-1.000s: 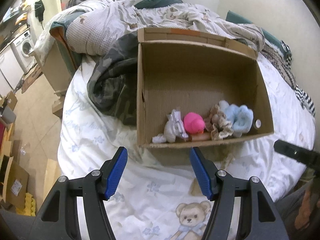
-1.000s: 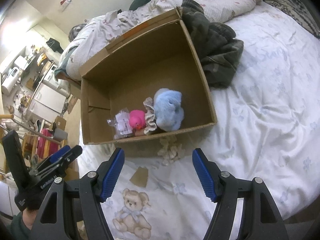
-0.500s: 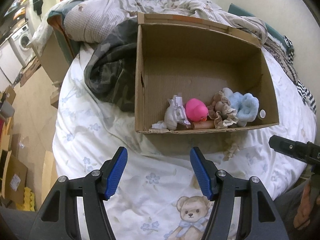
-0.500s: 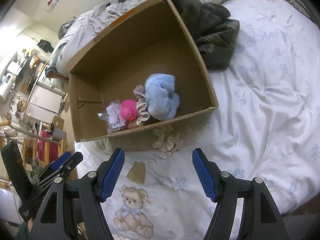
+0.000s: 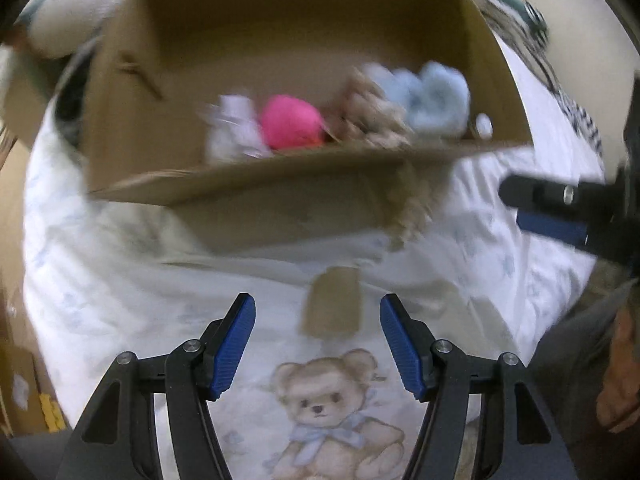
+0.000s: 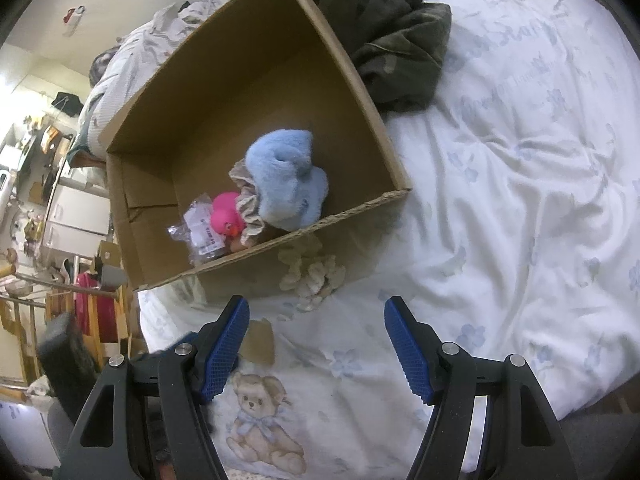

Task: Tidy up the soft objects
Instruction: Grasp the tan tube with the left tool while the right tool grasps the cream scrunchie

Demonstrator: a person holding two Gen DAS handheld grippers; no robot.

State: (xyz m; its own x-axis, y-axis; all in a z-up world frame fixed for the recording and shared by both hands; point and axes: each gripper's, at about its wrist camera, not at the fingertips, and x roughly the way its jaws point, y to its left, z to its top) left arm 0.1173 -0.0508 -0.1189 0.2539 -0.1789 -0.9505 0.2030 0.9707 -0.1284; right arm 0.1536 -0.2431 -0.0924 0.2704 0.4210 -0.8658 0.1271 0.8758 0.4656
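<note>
A cardboard box lies on the bed with a light blue plush, a pink duck, a frilly beige cloth and a clear plastic packet inside. A beige lacy cloth lies on the sheet outside the box front. My right gripper is open and empty just in front of it. My left gripper is open and empty above a cardboard scrap. The left wrist view is blurred.
A dark camouflage garment lies beside the box. The white sheet has a teddy bear print. Rumpled bedding lies behind the box. Furniture and clutter stand past the bed's left edge.
Both grippers have moved forward and down toward the box front; the box and the lacy cloth loom larger. The left view has blurred with fast motion. Both stay open.
</note>
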